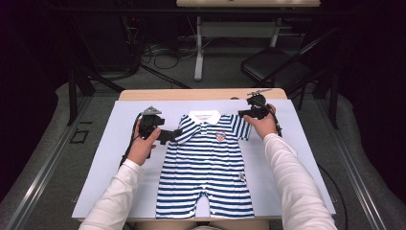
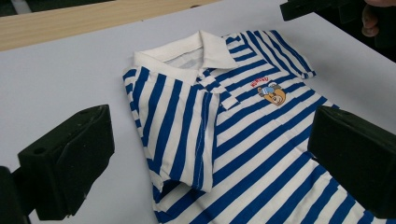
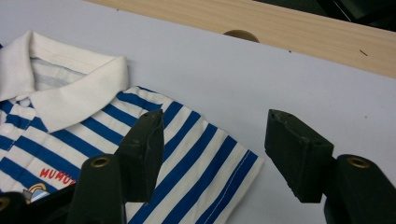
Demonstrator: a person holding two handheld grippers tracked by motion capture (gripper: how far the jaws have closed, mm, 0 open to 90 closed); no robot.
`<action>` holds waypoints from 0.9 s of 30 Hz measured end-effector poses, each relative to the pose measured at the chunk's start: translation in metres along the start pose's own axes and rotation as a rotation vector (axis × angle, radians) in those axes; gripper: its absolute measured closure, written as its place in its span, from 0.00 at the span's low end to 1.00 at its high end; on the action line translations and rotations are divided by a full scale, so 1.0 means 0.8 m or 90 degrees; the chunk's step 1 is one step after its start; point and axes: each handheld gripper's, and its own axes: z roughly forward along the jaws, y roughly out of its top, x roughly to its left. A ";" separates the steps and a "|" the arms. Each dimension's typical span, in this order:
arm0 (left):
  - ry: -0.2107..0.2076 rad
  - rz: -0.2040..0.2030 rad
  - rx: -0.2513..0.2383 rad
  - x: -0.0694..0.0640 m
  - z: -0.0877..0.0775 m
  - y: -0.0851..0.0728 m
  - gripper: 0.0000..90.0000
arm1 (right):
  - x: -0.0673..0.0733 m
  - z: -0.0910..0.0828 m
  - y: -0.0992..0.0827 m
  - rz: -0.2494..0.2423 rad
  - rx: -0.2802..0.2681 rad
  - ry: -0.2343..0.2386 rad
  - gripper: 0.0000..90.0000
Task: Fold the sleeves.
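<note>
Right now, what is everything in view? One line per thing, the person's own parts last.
Blue-and-white striped baby romper with white collar: one, flat at the mat's middle, one sleeve folded in.
Pale lilac mat: one, covering the tabletop.
Light wooden table: one, its edge showing beyond the mat.
Black folding chair: one, on the floor behind the table.
Left gripper: one, black, jaws open at the folded sleeve.
Right gripper: one, black, jaws apart over the other sleeve.
White-sleeved forearms: two, entering from below.

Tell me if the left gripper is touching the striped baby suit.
Cannot tell. In the left gripper view the left gripper stands open astride the folded sleeve of the baby suit, but no view plainly shows contact or gap.
</note>
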 end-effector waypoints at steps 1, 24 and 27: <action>0.000 -0.001 0.000 0.000 0.000 0.000 0.01 | -0.002 0.001 0.000 0.003 -0.001 0.000 0.43; 0.001 -0.005 0.004 0.001 0.001 -0.001 0.01 | -0.031 0.022 -0.010 0.080 0.014 -0.020 0.51; 0.000 -0.006 0.003 0.002 0.001 -0.001 0.01 | -0.031 0.025 -0.012 0.081 0.017 -0.020 0.52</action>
